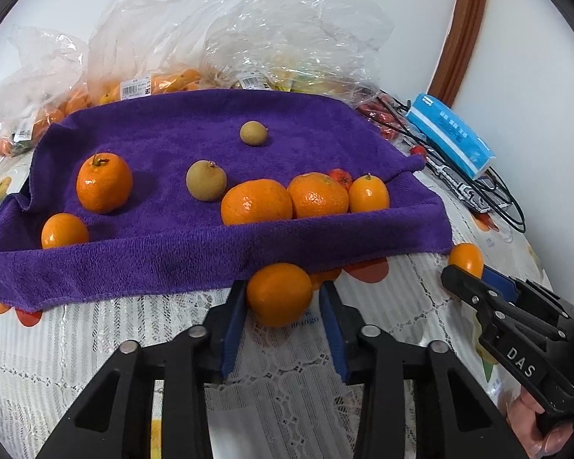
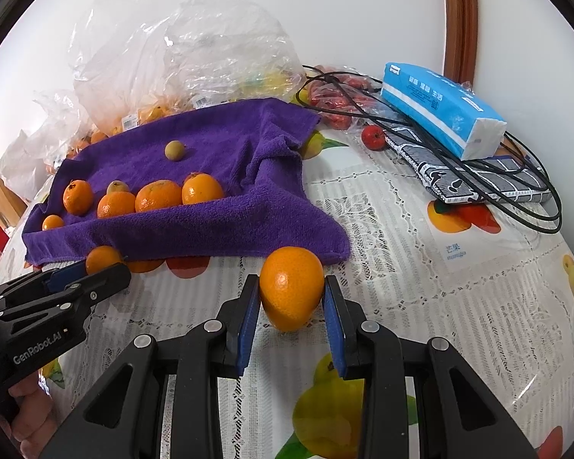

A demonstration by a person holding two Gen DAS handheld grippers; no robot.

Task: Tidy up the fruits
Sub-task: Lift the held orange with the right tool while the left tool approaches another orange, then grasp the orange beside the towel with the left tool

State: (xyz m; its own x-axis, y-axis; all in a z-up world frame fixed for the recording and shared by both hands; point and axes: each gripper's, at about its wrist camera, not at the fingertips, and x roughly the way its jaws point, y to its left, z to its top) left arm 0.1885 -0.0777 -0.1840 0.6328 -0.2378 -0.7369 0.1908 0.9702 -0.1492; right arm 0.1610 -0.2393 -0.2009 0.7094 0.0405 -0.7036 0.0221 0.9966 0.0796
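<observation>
A purple towel (image 1: 195, 252) lies on the table with several oranges and two small brown-green fruits on it; it also shows in the right wrist view (image 2: 225, 222). My left gripper (image 1: 281, 294) is shut on an orange (image 1: 279, 292), held just in front of the towel's edge. My right gripper (image 2: 291, 294) is shut on another orange (image 2: 291, 292) over the tablecloth near the towel's right corner. From the left wrist view the right gripper (image 1: 468, 279) shows with its orange (image 1: 466, 258). From the right wrist view the left gripper (image 2: 95, 267) shows with its orange (image 2: 102, 258).
Clear plastic bags (image 1: 248, 30) with more fruit stand behind the towel. A blue tissue pack (image 2: 440, 111), black cables (image 2: 524, 206), a patterned pouch (image 2: 459, 179) and small red fruits (image 2: 373, 137) lie at the right. The tablecloth (image 2: 421, 287) is lace under plastic.
</observation>
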